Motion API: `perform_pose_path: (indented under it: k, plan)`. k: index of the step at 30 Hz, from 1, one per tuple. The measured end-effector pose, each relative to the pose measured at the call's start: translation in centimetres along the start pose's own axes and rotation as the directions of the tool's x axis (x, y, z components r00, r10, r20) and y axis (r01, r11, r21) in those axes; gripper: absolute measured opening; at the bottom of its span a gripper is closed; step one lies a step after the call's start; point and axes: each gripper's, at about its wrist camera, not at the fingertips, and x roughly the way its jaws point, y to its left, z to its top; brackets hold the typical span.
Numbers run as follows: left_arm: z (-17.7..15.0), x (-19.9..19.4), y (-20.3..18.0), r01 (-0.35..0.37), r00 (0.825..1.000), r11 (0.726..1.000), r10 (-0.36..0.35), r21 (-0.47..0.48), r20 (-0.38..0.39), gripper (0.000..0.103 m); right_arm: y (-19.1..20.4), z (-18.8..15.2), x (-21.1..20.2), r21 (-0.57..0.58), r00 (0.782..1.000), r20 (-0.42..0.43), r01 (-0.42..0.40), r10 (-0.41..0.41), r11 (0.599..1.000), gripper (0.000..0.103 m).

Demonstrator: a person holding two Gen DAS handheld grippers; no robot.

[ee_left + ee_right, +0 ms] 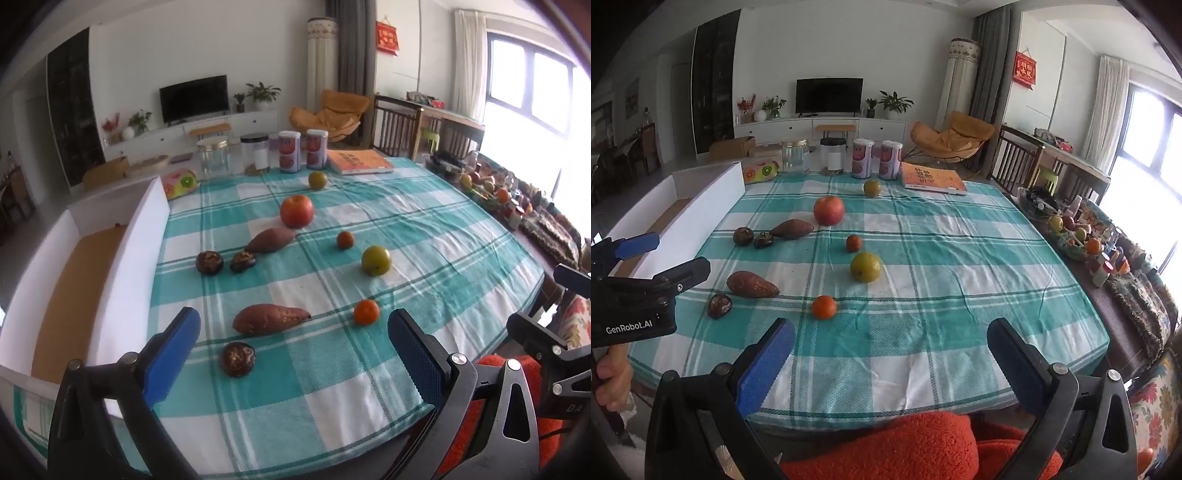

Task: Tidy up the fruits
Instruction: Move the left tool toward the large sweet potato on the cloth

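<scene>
On the teal checked tablecloth (424, 236) lie a red apple (296, 211), two green fruits (376, 260) (318, 180), an orange (366, 312), a small red fruit (345, 240), two sweet potatoes (270, 319) (270, 240) and three dark brown fruits (238, 359) (209, 262) (242, 260). My left gripper (291, 345) is open and empty above the near edge, over the near sweet potato. My right gripper (890, 354) is open and empty at the near edge; the orange (824, 307) and the green fruit (865, 267) lie ahead of it.
A white open box (122, 258) stands along the table's left side. Jars (214, 158), two cans (289, 151) and an orange book (358, 161) line the far edge. A cluttered bench with a fruit bowl (1071, 236) runs along the right.
</scene>
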Motion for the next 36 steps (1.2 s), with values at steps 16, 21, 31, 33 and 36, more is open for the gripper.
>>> perform_pose_path:
  k: [16, 21, 31, 33, 36]
  plan:
    - [-1.7, 1.6, 1.5, 0.0, 0.997, 0.997, -0.007, -0.081, -0.08, 0.102, 2.8, -2.0, 2.4, 0.074, 0.996, -0.022, -0.087, 0.089, 0.993, 0.103]
    - [-2.2, 1.8, 1.2, -0.008, 0.996, 0.996, 0.0, -0.084, -0.092, 0.102, 1.1, -2.3, 2.5, 0.144, 0.997, -0.027, -0.071, 0.076, 0.987, 0.103]
    - [-3.5, 3.5, 1.9, -0.029, 0.988, 0.996, 0.015, -0.086, -0.155, 0.102, 1.5, -2.5, 3.9, 0.159, 0.995, -0.056, -0.068, 0.078, 0.985, 0.103]
    - [-3.6, 3.8, 2.0, -0.042, 0.986, 0.996, 0.028, -0.082, -0.165, 0.102, 1.7, -2.7, 4.2, 0.156, 0.994, -0.066, -0.075, 0.086, 0.985, 0.103]
    - [-3.8, 4.2, 2.3, -0.058, 0.983, 0.995, 0.043, -0.081, -0.179, 0.102, 2.0, -3.0, 4.6, 0.153, 0.993, -0.072, -0.08, 0.092, 0.985, 0.103]
